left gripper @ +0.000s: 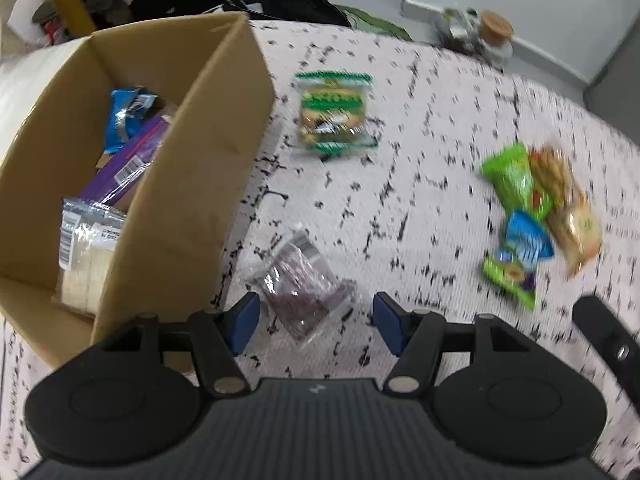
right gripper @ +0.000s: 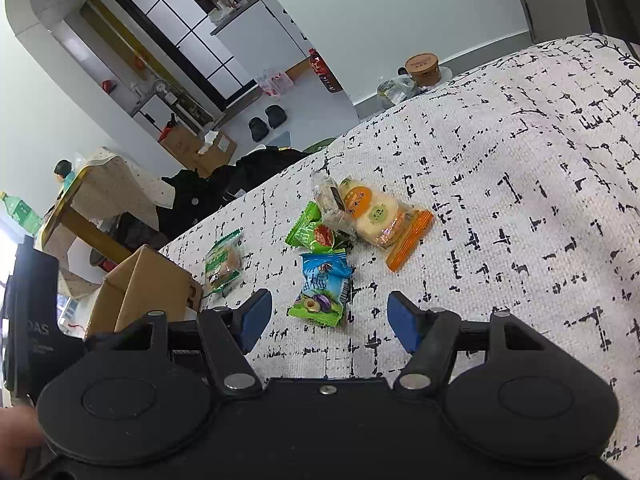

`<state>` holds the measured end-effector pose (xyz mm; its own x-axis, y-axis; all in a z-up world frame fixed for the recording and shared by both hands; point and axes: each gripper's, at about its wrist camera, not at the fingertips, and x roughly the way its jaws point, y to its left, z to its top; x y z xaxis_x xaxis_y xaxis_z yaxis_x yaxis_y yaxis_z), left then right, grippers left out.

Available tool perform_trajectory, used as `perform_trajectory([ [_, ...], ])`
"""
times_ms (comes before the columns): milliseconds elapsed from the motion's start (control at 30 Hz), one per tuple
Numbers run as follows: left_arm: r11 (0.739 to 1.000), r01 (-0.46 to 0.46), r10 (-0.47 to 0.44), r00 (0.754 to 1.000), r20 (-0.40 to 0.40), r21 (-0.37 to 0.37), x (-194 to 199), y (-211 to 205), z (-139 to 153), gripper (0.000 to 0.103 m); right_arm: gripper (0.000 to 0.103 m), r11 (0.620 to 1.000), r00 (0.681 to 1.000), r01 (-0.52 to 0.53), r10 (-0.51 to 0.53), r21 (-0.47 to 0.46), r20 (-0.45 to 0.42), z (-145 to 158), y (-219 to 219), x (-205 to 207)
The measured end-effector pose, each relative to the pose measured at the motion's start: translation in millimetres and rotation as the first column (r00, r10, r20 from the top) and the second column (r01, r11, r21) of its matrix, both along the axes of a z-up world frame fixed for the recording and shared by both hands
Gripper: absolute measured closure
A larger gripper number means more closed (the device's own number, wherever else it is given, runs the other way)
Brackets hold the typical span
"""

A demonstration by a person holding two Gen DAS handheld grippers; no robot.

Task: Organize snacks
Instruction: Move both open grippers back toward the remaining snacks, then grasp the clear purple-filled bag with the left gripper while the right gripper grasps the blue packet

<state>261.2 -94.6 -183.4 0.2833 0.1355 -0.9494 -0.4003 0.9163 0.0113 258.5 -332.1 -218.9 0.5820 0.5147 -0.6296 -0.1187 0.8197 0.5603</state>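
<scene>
Where the white fabric surface with black dash markings (left gripper: pixel 440 128) spreads across both views, we see every snack lying on it or in the container beside it. At its left edge in the left wrist view stands the open brown cardboard box (left gripper: pixel 224 128), which already holds a blue foil packet (left gripper: pixel 124 116), a purple carton with a barcode (left gripper: pixel 128 164) and a clear pack of pale wafers (left gripper: pixel 88 248).

Next in size, we note the left gripper (left gripper: pixel 316 322), black with blue pads, pointing steeply down; its jaws stand partly apart and grip nothing, and a crumpled clear bag of dark purple pieces (left gripper: pixel 300 284) lies on the fabric just ahead, between the line of the two fingers. The right gripper (right gripper: pixel 330 316) is likewise partly open and empty, hovering above the fabric.

Just beyond the right gripper's fingertips we find a blue plum-candy packet (right gripper: pixel 326 280) overlapping a green packet with a plum picture (right gripper: pixel 316 308). Behind these lie an orange-edged clear pack of round rice crackers (right gripper: pixel 380 220), a green packet with a red fruit picture (right gripper: pixel 314 232) and a small clear-wrapped bar (right gripper: pixel 330 200), all touching one another.

Apart from this cluster, near the box, rests a green-and-white biscuit packet (left gripper: pixel 334 112).
</scene>
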Motion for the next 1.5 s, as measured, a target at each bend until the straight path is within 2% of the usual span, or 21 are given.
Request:
perform_trajectory([
  [200, 0.997, -0.072, 0.074, 0.996, 0.046, -0.04, 2, 10, 3, 0.04, 0.039, 1.0, 1.0, -0.003, 0.003, -0.002, 0.002, -4, 4, 1],
  [300, 0.989, -0.126, 0.129, 0.991, 0.033, -0.072, 4, 14, -4, 0.041, 0.039, 1.0, 1.0, -0.013, 0.013, -0.014, 0.011, -5, 8, 1],
  [400, 0.981, -0.172, 0.174, 0.985, 0.013, -0.085, 4, 17, -14, 0.048, 0.039, 0.999, 1.0, -0.021, 0.022, -0.028, 0.018, -8, 13, 2],
  [467, 0.982, -0.171, 0.174, 0.984, 0.032, -0.084, 2, 18, -13, 0.051, 0.039, 0.999, 0.999, -0.028, 0.029, -0.039, 0.024, -9, 15, 1],
  [533, 0.982, -0.177, 0.18, 0.983, 0.042, -0.071, 1, 20, -13, 0.068, 0.04, 0.999, 0.999, -0.031, 0.032, -0.044, 0.024, -11, 17, 2],
  [600, 0.979, -0.184, 0.189, 0.981, 0.051, -0.087, 0, 24, -13, 0.069, 0.041, 0.998, 0.999, -0.028, 0.029, -0.049, 0.024, -12, 19, 3],
  [933, 0.993, -0.066, 0.076, 0.991, 0.107, -0.094, -5, 23, -2, 0.072, 0.043, 0.993, 0.999, -0.024, 0.028, -0.115, 0.028, -18, 35, 6],
  [1067, 0.993, -0.035, 0.05, 0.989, 0.136, -0.11, -9, 27, 3, 0.072, 0.043, 0.99, 1.0, -0.004, 0.007, -0.141, 0.022, -19, 42, 6],
  [1200, 0.997, 0.028, -0.015, 0.982, 0.191, -0.065, -15, 23, 9, 0.072, 0.043, 0.983, 0.999, 0.033, -0.028, -0.181, 0.032, -22, 55, 10],
  [1267, 0.996, 0.053, -0.037, 0.977, 0.208, -0.073, -18, 24, 11, 0.072, 0.043, 0.98, 0.999, 0.046, -0.04, -0.192, 0.035, -22, 61, 12],
  [1333, 0.996, 0.065, -0.048, 0.973, 0.225, -0.068, -20, 25, 14, 0.072, 0.048, 0.975, 0.998, 0.057, -0.049, -0.215, 0.04, -22, 68, 13],
  [1400, 0.995, 0.069, -0.048, 0.969, 0.243, -0.077, -23, 29, 18, 0.073, 0.066, 0.969, 0.997, 0.068, -0.06, -0.239, 0.041, -22, 73, 15],
  [1500, 0.993, 0.085, -0.059, 0.96, 0.272, -0.085, -25, 31, 24, 0.073, 0.071, 0.962, 0.998, 0.048, -0.039, -0.268, 0.041, -22, 78, 16],
])
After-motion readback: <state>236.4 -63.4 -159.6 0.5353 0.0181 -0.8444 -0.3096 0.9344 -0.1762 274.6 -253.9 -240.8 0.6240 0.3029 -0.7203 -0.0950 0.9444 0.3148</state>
